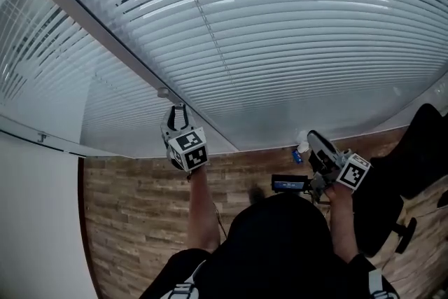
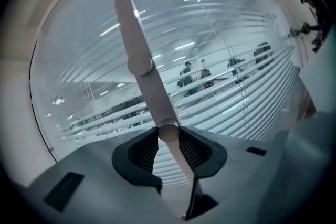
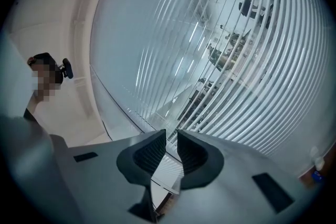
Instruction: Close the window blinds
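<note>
Step in hand, as I read it: twist the wand point(image 2: 137, 42) to tilt the slats shut. Left gripper point(image 2: 168, 135) has its jaws clamped on the wand's lower section, right at a joint, w/ the rod running up & left across the blinds point(image 2: 247, 86). To do it well: keep the grip firm, roll about the rod's own axis w/o dragging it sideways, watch the gaps between slats & stop once they vanish. Right gripper point(image 3: 171, 136) hangs well apart, low at the window's right, jaws a slim gap apart w/ nothing between them, so idle. Left gripper view shows the pad contact & a room w/ people through the slat gaps, so the blinds aren't shut yet. Head view shows neither, and the wand is barely traceable there, but it alone places both grippers vs the whole window.
</note>
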`<state>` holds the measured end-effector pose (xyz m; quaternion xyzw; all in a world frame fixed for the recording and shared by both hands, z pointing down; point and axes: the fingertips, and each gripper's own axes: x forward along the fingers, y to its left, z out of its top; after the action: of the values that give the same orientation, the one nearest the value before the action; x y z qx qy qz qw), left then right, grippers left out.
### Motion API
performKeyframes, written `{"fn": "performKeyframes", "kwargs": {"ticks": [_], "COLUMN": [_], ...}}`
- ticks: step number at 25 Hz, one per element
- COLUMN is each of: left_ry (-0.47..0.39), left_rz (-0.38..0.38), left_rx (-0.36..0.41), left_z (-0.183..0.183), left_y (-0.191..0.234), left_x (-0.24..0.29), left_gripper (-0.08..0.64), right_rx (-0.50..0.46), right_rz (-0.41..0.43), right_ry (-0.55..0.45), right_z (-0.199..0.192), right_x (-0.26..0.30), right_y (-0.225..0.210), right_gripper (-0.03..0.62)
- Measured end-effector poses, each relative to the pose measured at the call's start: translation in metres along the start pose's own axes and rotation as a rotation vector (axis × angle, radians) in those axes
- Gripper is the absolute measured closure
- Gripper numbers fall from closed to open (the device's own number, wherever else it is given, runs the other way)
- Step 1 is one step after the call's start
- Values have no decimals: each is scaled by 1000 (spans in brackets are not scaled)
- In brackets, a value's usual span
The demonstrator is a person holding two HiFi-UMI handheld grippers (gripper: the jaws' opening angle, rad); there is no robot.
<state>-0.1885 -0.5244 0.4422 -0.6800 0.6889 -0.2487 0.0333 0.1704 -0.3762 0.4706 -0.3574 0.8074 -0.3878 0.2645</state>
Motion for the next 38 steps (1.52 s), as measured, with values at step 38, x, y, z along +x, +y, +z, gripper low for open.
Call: {"fn": "performKeyframes", "kwargs": {"ticks": [38], "left_ry": [-22], "left_rz": [2], "left_rx": [30], "left_z": [-2], "left_y": [-5], "left_x": [0], "left_gripper": [422], "right_rx": [0], "right_rz": [3], "right_ry": [10], "right_z": [-5], "right_x": [0], "right_y": [-3], "right_gripper": [540]}}
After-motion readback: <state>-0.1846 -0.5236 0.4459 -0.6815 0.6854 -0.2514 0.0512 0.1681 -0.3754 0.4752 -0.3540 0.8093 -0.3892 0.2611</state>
